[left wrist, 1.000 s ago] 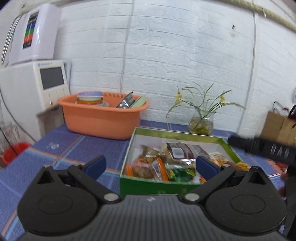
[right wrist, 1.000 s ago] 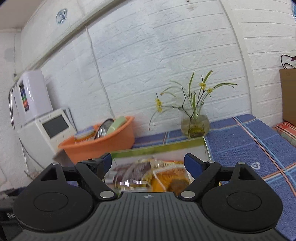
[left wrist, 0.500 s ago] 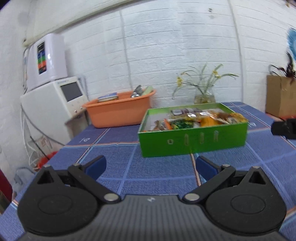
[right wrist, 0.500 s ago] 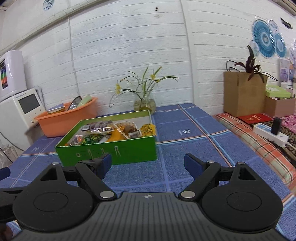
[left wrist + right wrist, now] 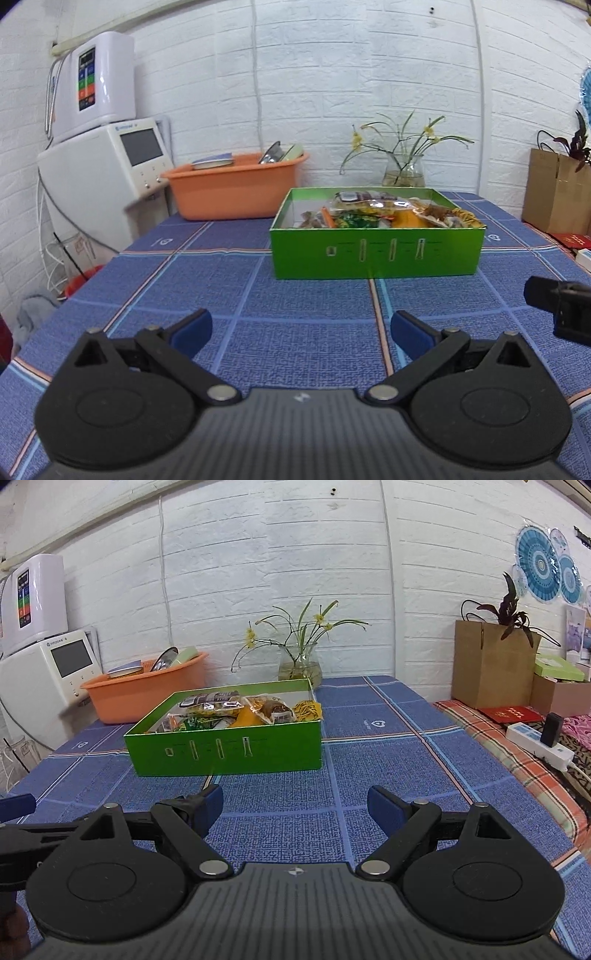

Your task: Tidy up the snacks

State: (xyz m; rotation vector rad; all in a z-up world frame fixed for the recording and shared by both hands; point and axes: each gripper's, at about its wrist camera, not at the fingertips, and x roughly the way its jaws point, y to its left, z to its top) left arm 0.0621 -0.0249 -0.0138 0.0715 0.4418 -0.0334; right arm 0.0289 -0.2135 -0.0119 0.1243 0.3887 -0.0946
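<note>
A green box (image 5: 376, 254) filled with several snack packets (image 5: 373, 212) stands on the blue checked tablecloth (image 5: 303, 306); it also shows in the right wrist view (image 5: 225, 753) with its snacks (image 5: 236, 710). My left gripper (image 5: 301, 330) is open and empty, low over the cloth in front of the box. My right gripper (image 5: 295, 806) is open and empty, also in front of the box and apart from it. Part of the right gripper (image 5: 561, 304) shows at the right edge of the left wrist view.
An orange basin (image 5: 236, 188) with dishes stands behind the box on the left, beside a white appliance (image 5: 107, 173). A glass vase with flowers (image 5: 404, 173) stands at the wall. A cardboard box with a plant (image 5: 491, 664) and a power strip (image 5: 539, 744) lie to the right.
Both grippers have pulled back from above the box to low over the cloth in front of it. The box now appears farther away. Both stay open and empty.
</note>
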